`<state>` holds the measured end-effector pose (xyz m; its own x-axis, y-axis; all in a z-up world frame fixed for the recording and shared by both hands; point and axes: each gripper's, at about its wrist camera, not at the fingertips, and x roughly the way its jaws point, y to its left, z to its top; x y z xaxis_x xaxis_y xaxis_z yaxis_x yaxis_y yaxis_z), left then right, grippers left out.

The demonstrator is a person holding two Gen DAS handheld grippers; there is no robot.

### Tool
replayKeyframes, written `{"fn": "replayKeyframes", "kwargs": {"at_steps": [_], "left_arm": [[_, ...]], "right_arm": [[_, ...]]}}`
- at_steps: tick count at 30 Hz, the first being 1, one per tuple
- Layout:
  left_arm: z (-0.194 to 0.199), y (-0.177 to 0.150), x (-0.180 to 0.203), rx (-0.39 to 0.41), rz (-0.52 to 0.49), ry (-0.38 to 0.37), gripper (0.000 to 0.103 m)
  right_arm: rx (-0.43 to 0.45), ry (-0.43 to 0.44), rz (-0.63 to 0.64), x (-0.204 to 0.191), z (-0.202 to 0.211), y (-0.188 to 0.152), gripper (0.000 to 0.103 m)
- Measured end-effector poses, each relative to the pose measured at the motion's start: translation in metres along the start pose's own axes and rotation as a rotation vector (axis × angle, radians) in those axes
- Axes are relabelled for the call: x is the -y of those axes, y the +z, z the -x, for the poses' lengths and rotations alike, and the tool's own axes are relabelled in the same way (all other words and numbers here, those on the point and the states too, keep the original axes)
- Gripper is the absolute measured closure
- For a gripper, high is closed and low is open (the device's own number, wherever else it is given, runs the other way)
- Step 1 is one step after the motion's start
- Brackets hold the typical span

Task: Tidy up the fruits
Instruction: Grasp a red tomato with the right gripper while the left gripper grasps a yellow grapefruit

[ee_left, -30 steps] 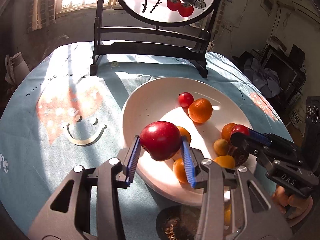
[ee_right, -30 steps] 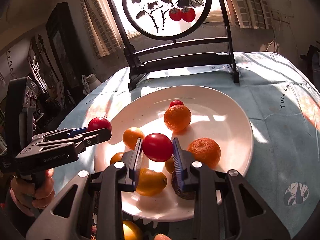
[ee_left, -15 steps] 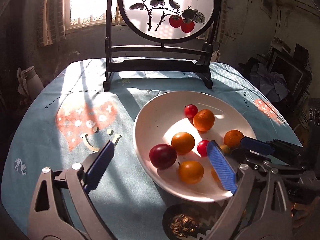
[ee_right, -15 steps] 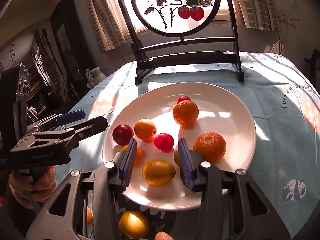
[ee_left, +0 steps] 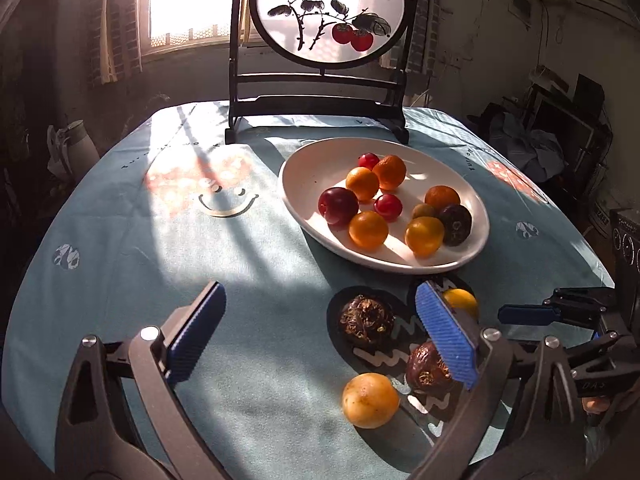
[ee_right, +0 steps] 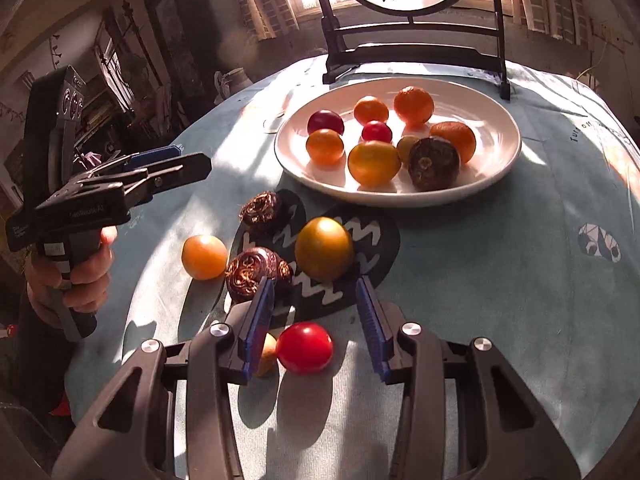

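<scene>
- The plate (ee_left: 296,200) sits far right on the counter (ee_left: 120,240), holding oranges, plums and a dark fruit, gathered there as the sorting spot, I judge.
- Loose fruit lies near: a yellow one (ee_left: 370,400), two dark wrinkled ones and a red plum (ee_right: 304,347).
- Left gripper (ee_left: 320,336) hangs over bare cloth, jaws spread wide and empty, having just opened.
- Right gripper (ee_right: 316,316) has jaws part open after widening; the red plum lies between them untouched, likely next for pickup.
</scene>
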<state>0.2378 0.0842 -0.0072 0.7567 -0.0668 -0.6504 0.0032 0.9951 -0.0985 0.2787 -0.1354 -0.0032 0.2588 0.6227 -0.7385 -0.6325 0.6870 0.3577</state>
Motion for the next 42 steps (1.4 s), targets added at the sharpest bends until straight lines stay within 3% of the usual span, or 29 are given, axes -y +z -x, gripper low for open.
{"fn": "replayKeyframes", "kwargs": {"at_steps": [6, 20, 26, 33, 38, 42], "left_arm": [[-0.002, -0.005, -0.009, -0.021, 0.047, 0.005, 0.005], [0.002, -0.007, -0.008, -0.015, 0.027, 0.026, 0.005], [0.008, -0.008, -0.006, 0.004, 0.003, 0.034, 0.005], [0.011, -0.01, -0.012, 0.003, 0.015, 0.041, 0.005], [0.015, -0.012, -0.013, 0.004, -0.004, 0.038, 0.005], [0.022, -0.017, -0.008, -0.001, -0.08, -0.016, 0.005]], "right_arm": [[-0.024, 0.011, 0.0, -0.005, -0.001, -0.01, 0.06], [-0.071, 0.051, -0.091, 0.011, 0.0, -0.018, 0.066], [-0.055, 0.039, -0.074, 0.007, -0.001, -0.018, 0.067], [-0.081, 0.152, -0.193, 0.025, -0.005, -0.018, 0.072], [-0.049, 0.158, -0.176, 0.02, 0.005, -0.016, 0.072], [0.007, 0.121, -0.179, 0.022, 0.017, -0.013, 0.072]]}}
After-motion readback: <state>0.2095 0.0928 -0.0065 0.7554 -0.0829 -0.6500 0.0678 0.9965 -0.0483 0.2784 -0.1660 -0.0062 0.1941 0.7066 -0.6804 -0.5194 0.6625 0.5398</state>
